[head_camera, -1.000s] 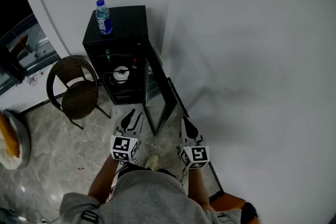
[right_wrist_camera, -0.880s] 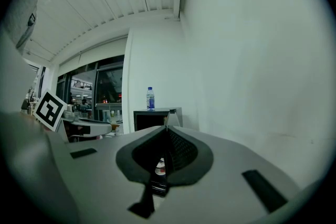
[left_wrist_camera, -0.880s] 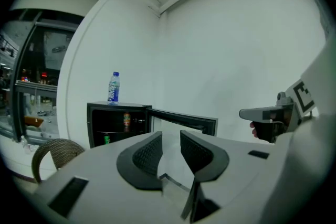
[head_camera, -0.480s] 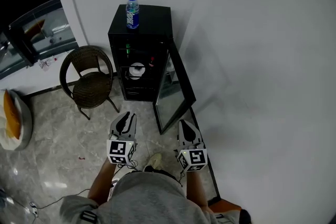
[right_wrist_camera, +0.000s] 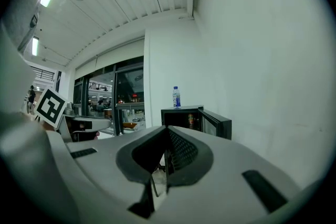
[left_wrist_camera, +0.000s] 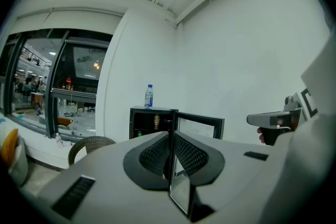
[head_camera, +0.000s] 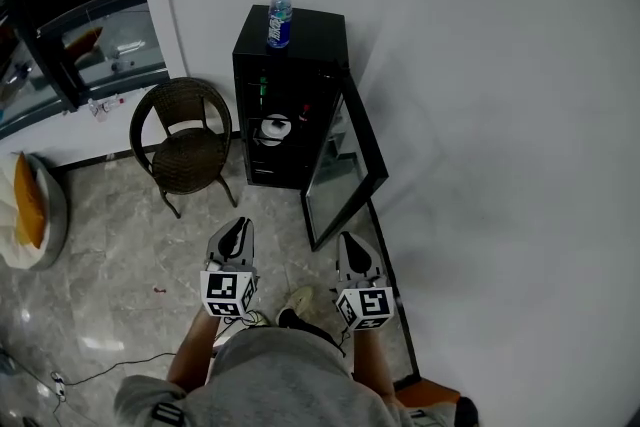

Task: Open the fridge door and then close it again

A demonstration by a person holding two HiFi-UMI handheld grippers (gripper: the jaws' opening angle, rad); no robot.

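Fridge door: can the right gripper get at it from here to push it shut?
Likely yes. The fridge door stands open, free edge toward the right gripper, which is shut and empty. Nothing shows between them, though it looks a step short.

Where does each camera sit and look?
Head view: on the head, looking down at the open fridge, the person's arms, left gripper and right gripper.
Left gripper view: on it, facing the fridge along empty jaws that have just been closing; right gripper at right.
Right gripper view: on it, facing the fridge along shut, empty jaws.
Shared: all show the fridge and bottle.
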